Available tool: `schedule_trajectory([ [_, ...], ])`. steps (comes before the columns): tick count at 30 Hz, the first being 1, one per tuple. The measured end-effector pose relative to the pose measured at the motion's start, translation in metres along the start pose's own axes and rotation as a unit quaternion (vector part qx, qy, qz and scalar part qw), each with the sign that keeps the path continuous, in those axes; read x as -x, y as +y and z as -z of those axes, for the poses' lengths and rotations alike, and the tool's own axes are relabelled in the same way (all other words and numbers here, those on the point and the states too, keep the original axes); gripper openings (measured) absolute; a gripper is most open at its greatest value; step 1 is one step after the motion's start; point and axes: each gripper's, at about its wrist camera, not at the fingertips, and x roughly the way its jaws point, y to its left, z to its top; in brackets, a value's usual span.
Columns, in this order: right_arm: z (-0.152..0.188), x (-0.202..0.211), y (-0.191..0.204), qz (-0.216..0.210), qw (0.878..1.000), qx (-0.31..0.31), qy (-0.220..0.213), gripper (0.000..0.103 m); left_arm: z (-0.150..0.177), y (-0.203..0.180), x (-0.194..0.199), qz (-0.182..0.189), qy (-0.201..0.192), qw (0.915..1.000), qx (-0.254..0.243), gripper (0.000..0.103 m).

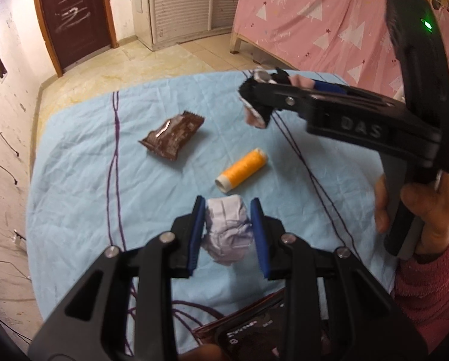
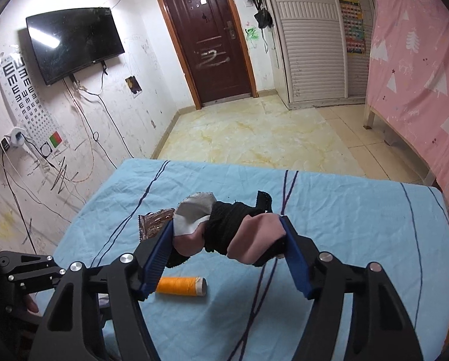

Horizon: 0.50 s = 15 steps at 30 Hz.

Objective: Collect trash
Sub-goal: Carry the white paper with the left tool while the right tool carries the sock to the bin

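Note:
My left gripper [image 1: 226,234] stands around a crumpled white paper wad [image 1: 229,233] on the blue cloth [image 1: 83,180]; its blue pads [image 1: 195,237] touch or nearly touch the wad's sides. My right gripper [image 2: 229,236] is shut on a rag bundle [image 2: 224,228] of black, pink and white cloth and holds it above the table; it shows in the left wrist view [image 1: 259,102] too. A brown snack wrapper [image 1: 171,135] lies at the far middle, also seen in the right wrist view [image 2: 155,225]. An orange thread spool [image 1: 242,170] lies between wrapper and wad.
The table's blue cloth [image 2: 359,240] has dark purple lines. A dark packet [image 1: 254,328] sits at the near edge under my left gripper. Tiled floor [image 2: 254,132], a brown door [image 2: 206,39] and a pink-covered bed [image 2: 419,90] lie beyond.

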Motion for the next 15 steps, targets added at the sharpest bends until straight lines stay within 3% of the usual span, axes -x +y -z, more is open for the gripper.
schedule_trajectory([
  [15, 0.032, 0.115, -0.071, 0.035, 0.994, -0.060, -0.090, 0.063, -0.030, -0.062, 0.019, -0.006, -0.021, 0.9980, -0.059, 0.029],
])
